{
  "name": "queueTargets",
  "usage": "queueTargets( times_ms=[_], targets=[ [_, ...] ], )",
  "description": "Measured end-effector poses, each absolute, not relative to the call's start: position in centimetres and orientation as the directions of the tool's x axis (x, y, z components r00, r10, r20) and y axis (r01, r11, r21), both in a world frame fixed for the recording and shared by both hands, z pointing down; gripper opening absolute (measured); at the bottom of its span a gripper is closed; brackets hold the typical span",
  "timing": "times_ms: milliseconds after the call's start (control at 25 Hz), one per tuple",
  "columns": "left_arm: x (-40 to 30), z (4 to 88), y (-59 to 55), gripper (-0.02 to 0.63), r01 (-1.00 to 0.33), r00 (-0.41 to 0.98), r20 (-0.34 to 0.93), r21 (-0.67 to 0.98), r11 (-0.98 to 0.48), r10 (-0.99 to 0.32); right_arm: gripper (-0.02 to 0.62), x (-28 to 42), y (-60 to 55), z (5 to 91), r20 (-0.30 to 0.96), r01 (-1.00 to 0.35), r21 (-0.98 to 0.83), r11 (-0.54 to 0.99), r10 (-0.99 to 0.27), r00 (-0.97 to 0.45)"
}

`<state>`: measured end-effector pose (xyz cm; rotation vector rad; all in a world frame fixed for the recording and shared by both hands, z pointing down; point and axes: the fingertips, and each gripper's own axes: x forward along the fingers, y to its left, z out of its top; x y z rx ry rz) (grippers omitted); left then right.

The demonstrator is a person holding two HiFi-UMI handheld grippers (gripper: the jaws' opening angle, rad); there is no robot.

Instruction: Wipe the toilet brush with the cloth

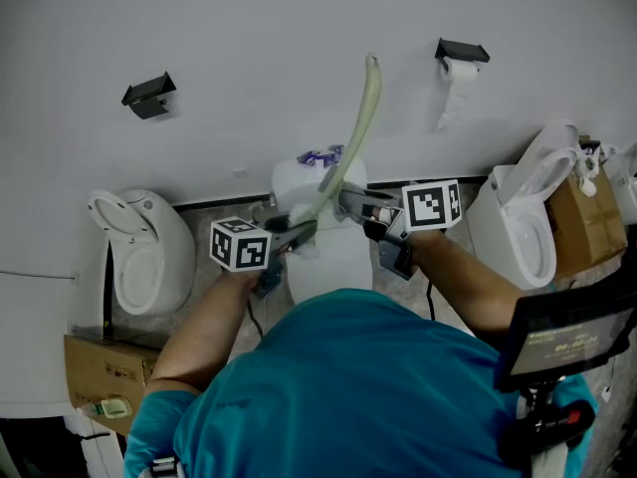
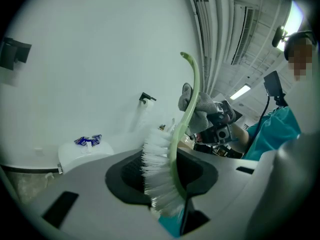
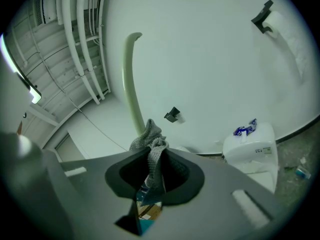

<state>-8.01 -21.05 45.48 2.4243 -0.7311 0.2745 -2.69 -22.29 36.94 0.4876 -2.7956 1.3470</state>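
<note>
The jaws of the left gripper (image 2: pixel 163 176) stand about half apart and are clamped on the head of the toilet brush (image 2: pixel 159 171), with the white bristles fanning out to one side between the dark pads and the pale green spine pressed against the other. The jaws of the right gripper (image 3: pixel 152 176) are nearly together, pinching a grey knitted cloth (image 3: pixel 153 151) whose bunched top sticks out beyond the tips. From the left gripper view that cloth (image 2: pixel 199 108) is wrapped against the brush handle (image 2: pixel 193 84) partway up, a little above the bristles, so cloth and brush are touching. In the head view the two grippers meet nose to nose in front of the person's chest, left gripper (image 1: pixel 291 235) at the brush head and right gripper (image 1: pixel 356 207) just beside it, and the handle (image 1: pixel 360 118) arcs up and away to its hooked tip, held in the air above the middle toilet (image 1: pixel 333 267). A blue packet (image 1: pixel 320 155) lies on that toilet's tank, against the white wall (image 1: pixel 299 28). By my reading, wiping is under way: the brush is lifted and steadied and the cloth is on the lower handle. The long upper stretch to the tip looks left to do; how much has already been cleaned the pictures do not show.
</note>
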Motion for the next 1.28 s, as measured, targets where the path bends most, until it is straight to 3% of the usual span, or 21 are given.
queueTargets(
  times_ms=[1280],
  targets=[
    [-10.3, 48.6, -21.2, 0.149, -0.665, 0.712, 0.533, 0.300, -0.684, -0.458, 0.056, -0.5, -23.9, 34.2, 0.059, -0.260, -0.734, 0.628, -0.323, -0.945]
  ],
)
